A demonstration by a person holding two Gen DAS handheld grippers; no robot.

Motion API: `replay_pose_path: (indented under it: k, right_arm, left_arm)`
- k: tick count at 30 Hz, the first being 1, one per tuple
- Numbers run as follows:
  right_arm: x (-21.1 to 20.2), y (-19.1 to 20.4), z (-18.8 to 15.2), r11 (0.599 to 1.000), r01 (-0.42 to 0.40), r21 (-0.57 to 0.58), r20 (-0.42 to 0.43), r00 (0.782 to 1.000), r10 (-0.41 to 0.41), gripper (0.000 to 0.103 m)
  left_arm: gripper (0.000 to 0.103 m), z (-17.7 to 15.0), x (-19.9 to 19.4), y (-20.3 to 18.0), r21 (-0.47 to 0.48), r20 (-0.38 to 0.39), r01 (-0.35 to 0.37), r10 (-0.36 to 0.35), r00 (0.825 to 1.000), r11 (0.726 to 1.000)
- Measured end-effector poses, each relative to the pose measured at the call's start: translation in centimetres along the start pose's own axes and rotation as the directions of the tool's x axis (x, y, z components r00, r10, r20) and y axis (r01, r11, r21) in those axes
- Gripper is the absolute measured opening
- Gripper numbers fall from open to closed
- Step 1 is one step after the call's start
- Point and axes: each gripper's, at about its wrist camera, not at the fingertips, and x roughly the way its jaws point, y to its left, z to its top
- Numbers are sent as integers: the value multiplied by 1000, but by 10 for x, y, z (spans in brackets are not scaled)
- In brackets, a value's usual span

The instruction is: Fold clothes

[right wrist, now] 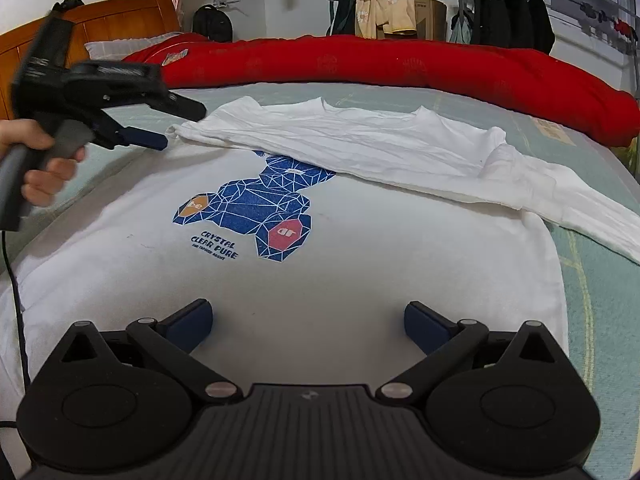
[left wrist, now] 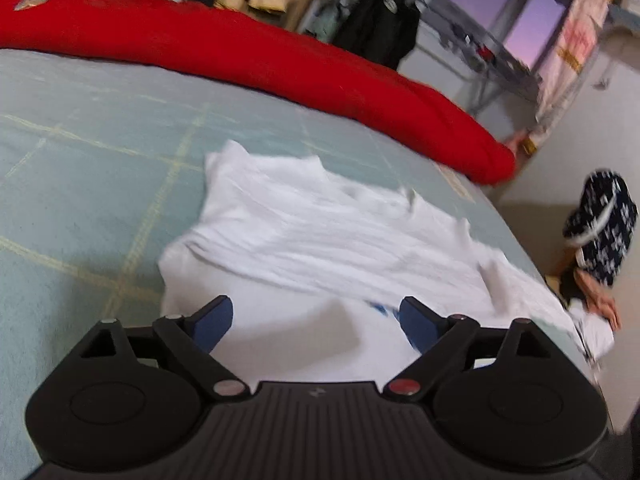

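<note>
Right wrist view tells most of it: the white tee lies face up on the bed, blue bear print showing, and one fold is already in. The far side of the shirt, sleeve included, is flipped over onto the body in a long crumpled band running across the far part of the shirt and trailing off toward the right edge of the bed. It covers the top of the print. So I'd call this roughly a first fold done, and a messy one.

My right gripper hovers above the near hem area, jaws wide apart, nothing between them. My left gripper is up by the far left corner of the folded band, just off the cloth as far as I can tell; its own camera is blurry but shows the jaws spread wide with only shirt below them, nothing pinched. My hand is on its handle.

What's left, I reckon: the near side and near sleeve aren't folded in yet, the band wants smoothing, then the shirt has to be folded lengthwise to finish. The red duvet rolled along the far side is out of the way.
</note>
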Motion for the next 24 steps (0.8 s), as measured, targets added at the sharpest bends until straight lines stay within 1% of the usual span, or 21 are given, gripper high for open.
replay_pose_path:
  k: [2,6,8,11,14,16,17,20,22,24]
  right_arm:
    - [0,0,0,1000,0,-1,1,1000,0,103]
    - [1,0,-1,1000,1,-2,5,1000,-1,103]
    - [1,0,-1,1000,-1,2,8,1000,0,103]
    - [-1,0,-1,1000,4,13,11,1000,-4,103]
    - [-7,-1,4,999,13,52,-4,1000,-13,103]
    - [-12,-5,10,996,12,92,-11,1000,-11,103]
    - [-15,-8,15,993,13,115,-9,1000,-12,103]
    - [-23,-15,33,983,18,180,11,1000,-21,103]
    - [-28,-17,49,978,8,209,43,999,-17,103]
    - [-29,-10,68,981,12,196,80,996,-28,103]
  left_arm:
    - [90,-3,-5,-8,34,-33,0,1,999,999]
    - [90,-13,-12,-23,153,-71,-19,30,997,988]
    - [90,-14,-16,-26,201,-81,-4,21,997,980]
    - [90,-10,-26,-26,251,-61,38,-24,998,967]
    - [90,4,-24,-21,247,-49,79,-69,996,966]
    - [91,15,-21,-19,257,-37,111,-105,994,960]
    - [91,21,-19,-19,265,-32,130,-126,992,956]
    - [91,39,-9,-9,241,-4,162,-166,986,957]
    - [91,47,-3,4,215,0,167,-171,985,962]
    - [91,46,2,17,228,-13,161,-162,987,960]
